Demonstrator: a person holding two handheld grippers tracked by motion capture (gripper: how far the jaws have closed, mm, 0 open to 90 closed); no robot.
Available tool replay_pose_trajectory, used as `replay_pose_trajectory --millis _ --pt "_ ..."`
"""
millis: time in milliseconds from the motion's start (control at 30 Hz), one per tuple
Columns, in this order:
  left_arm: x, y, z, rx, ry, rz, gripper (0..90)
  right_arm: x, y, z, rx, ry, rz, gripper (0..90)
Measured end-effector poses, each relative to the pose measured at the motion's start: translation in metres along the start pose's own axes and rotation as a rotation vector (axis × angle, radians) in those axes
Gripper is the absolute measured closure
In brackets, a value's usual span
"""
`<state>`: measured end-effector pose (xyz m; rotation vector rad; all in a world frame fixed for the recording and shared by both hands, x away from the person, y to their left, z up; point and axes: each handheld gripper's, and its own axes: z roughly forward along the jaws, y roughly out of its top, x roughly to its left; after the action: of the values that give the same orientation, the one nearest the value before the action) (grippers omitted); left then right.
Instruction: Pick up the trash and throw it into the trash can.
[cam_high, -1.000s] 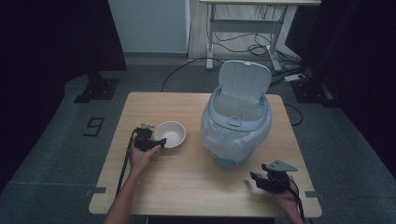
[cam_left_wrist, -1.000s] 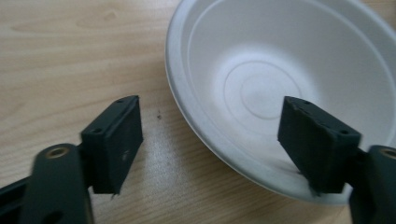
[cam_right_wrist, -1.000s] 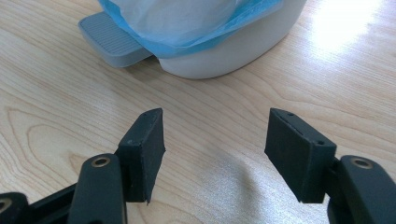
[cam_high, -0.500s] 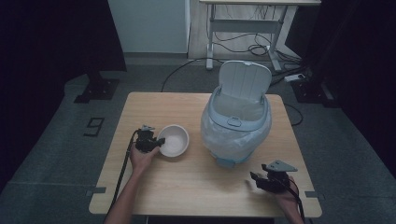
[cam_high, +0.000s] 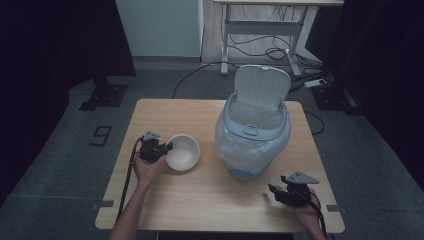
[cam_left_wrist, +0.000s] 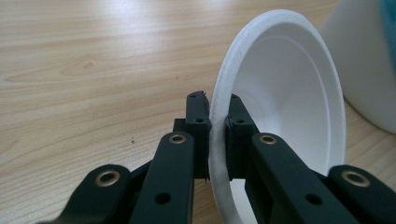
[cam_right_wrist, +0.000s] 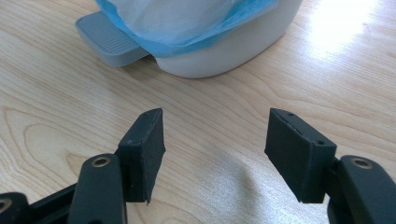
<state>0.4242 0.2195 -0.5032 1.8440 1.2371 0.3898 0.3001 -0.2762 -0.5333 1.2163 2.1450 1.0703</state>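
A white foam bowl (cam_high: 183, 152) sits left of centre on the wooden table (cam_high: 200, 200). My left gripper (cam_high: 167, 148) has just closed its jaws on the bowl's (cam_left_wrist: 289, 107) near rim, and the bowl tilts up off the wood. In the left gripper view that gripper (cam_left_wrist: 218, 122) pinches the thin rim between both pads. A pale pedal bin (cam_high: 253, 134) with its lid up and a plastic liner stands at centre right. My right gripper (cam_high: 273, 190) rests open near the front right edge, and in its own view the right gripper (cam_right_wrist: 215, 140) holds nothing, facing the bin's grey pedal (cam_right_wrist: 109, 38).
A desk frame (cam_high: 260, 30) with cables stands on the floor beyond the table. Bare wood lies between the bowl and the front edge. The bin's base (cam_right_wrist: 224, 56) is close ahead of the right gripper.
The left gripper has shut on the bowl's rim and lifted slightly, shifting the bowl a little toward the front right and tipping it. The right gripper has not moved.
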Motion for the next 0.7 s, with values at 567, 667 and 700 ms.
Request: replay_pose_trajectory --millis 567,667,700 --pt "-0.017 0.021 -0.045 -0.130 -0.050 0.045 82.9 -0.002 -0.001 -0.001 -0.001 -0.004 0.005 37.0" --pt "-0.022 0.029 -0.055 -0.154 -0.061 0.060 82.9 -0.002 -0.001 -0.001 -0.002 -0.005 0.005 37.0" --pt "-0.024 0.032 -0.058 -0.162 -0.065 0.065 82.9 -0.002 -0.001 -0.001 -0.001 -0.005 0.005 37.0"
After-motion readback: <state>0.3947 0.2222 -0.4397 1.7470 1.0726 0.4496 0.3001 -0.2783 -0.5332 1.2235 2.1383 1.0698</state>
